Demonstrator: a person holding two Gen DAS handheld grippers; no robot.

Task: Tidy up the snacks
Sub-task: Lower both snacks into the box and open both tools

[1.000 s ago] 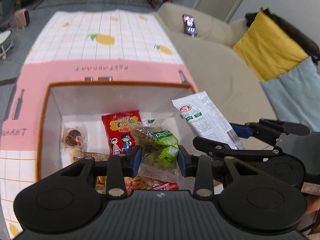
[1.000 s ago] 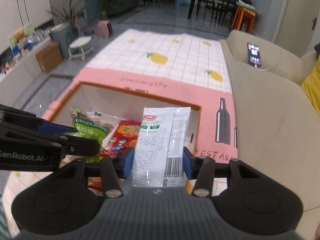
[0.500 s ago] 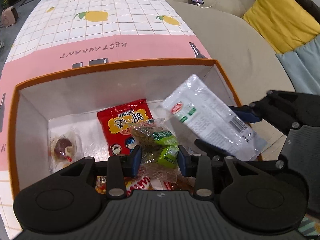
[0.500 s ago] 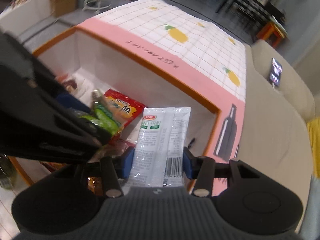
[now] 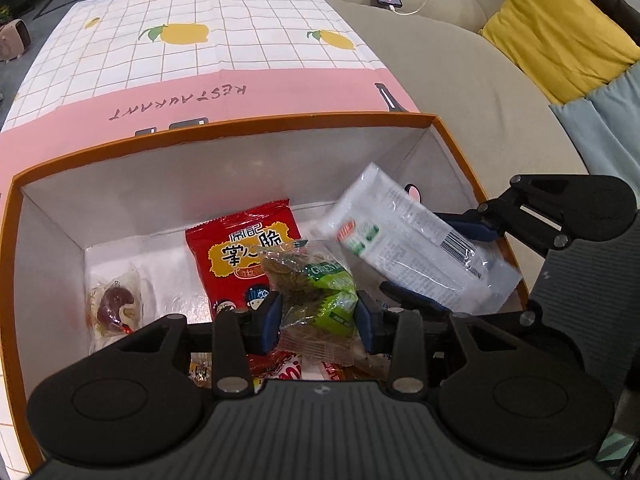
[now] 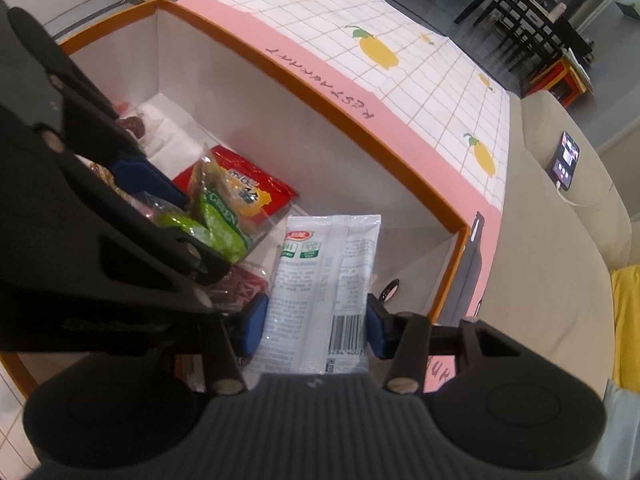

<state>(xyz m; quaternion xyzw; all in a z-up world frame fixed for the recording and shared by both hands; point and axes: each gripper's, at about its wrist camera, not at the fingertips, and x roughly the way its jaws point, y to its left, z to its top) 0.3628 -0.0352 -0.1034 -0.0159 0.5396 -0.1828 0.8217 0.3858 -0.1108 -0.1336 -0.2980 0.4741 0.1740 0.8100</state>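
While both grippers hang inside the orange-rimmed box, each pinches one snack. The left gripper has its blue pads pressed on the sides of a green packet, whose long axis runs up and away from the jaws; the box floor lies straight below it, with a red packet directly under the green one. The right gripper clamps a white packet near its barcode end, long axis pointing forward along the fingers and down toward the bare floor by the box's right wall. In the left wrist view that white packet slants just beside the green one, so the two hands are crowded together. I judge the right hand nearer to free floor.

Counted: two packets held, one red packet lying flat, one clear-wrapped dark sweet at the left. More wrappers show beneath the left gripper, too hidden to count.
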